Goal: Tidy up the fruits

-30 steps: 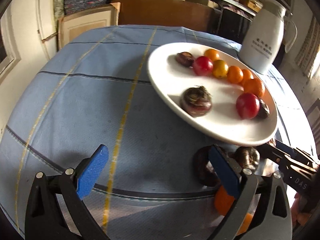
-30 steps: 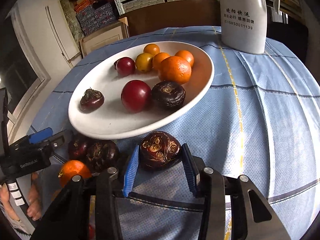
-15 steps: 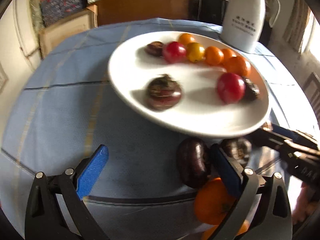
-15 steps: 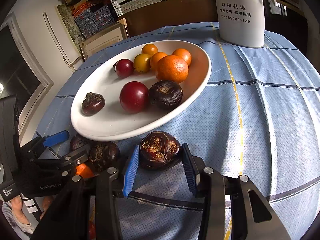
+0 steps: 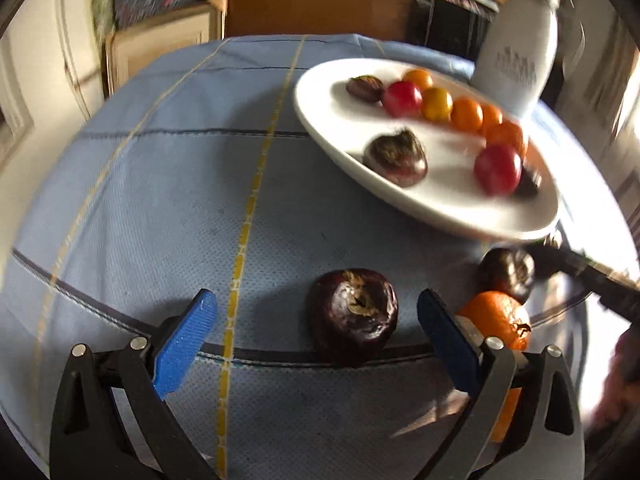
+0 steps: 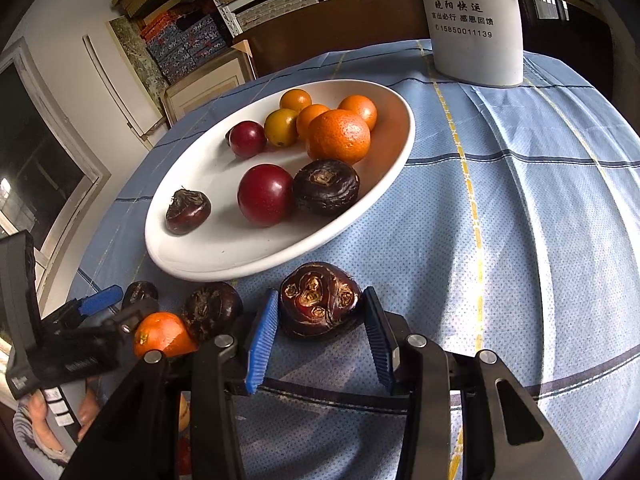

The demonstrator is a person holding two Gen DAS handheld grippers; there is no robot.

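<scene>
My right gripper [image 6: 320, 322] is shut on a dark knobbly water chestnut [image 6: 316, 296], its blue pads [image 6: 260, 340] pressing both sides just above the blue cloth. My left gripper [image 5: 316, 340] stands open over the cloth. A second dark chestnut [image 5: 354, 316] lies between its fingers, nearer the right one and untouched. An orange [image 5: 496, 320] and another chestnut [image 5: 506, 272] sit just outside that finger. The white oval plate [image 6: 224, 264] holds oranges, two red fruits and some chestnuts. In the right wrist view the left gripper [image 6: 116, 308] sits at the lower left beside the orange [image 6: 162, 336].
A white jug [image 6: 476, 32] stands behind the plate at the table's far side. A person's hand [image 6: 48, 420] holds the left gripper at the table's near edge. Blue checked cloth [image 5: 160, 200] stretches bare to the left of the plate. Shelves and boxes lie beyond the table.
The left gripper has swung and dropped a little, so the dark chestnut that was by its right finger now lies between its fingers. The right gripper holds its chestnut as before.
</scene>
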